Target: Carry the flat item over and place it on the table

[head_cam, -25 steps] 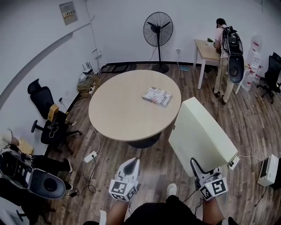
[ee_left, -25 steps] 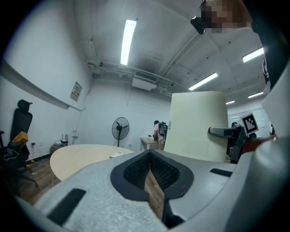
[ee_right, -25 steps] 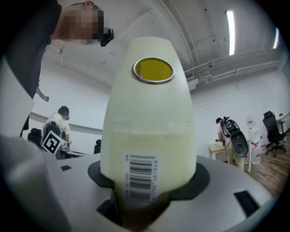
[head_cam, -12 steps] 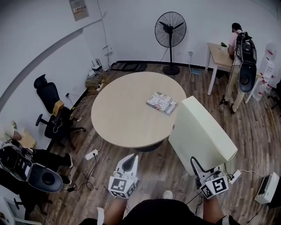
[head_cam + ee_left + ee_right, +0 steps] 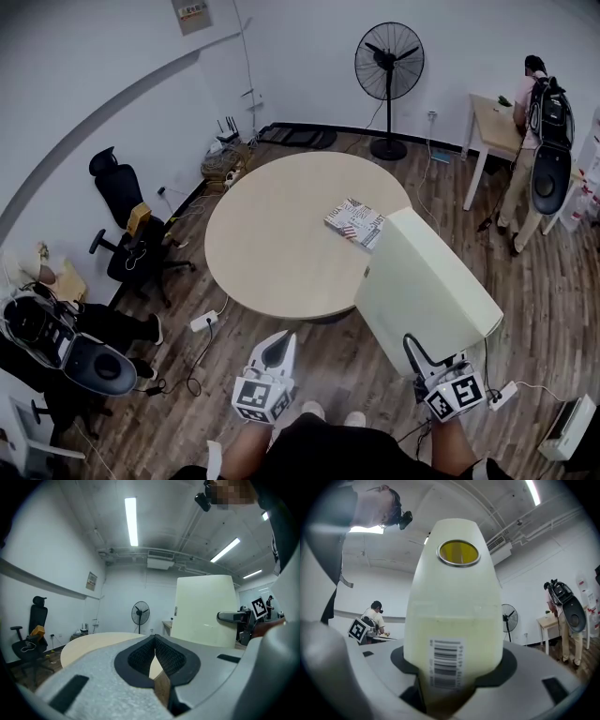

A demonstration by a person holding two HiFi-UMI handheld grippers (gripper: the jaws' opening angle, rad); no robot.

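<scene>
Nearest, the left tool [image 5: 280, 341] is pressed together, holding nothing. To its right, the right tool [image 5: 426, 362] pinches the lower end of a cream flat panel [image 5: 427, 286], held tilted above the floor at the near right edge of the round table [image 5: 272, 244]. A patterned book [image 5: 355, 222] lies on the table. A standing fan [image 5: 389, 66] is farthest.

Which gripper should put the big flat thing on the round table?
The right. The right gripper is clamped on the flat cream panel, held up near the round table's edge. The left gripper is shut and empty.
</scene>
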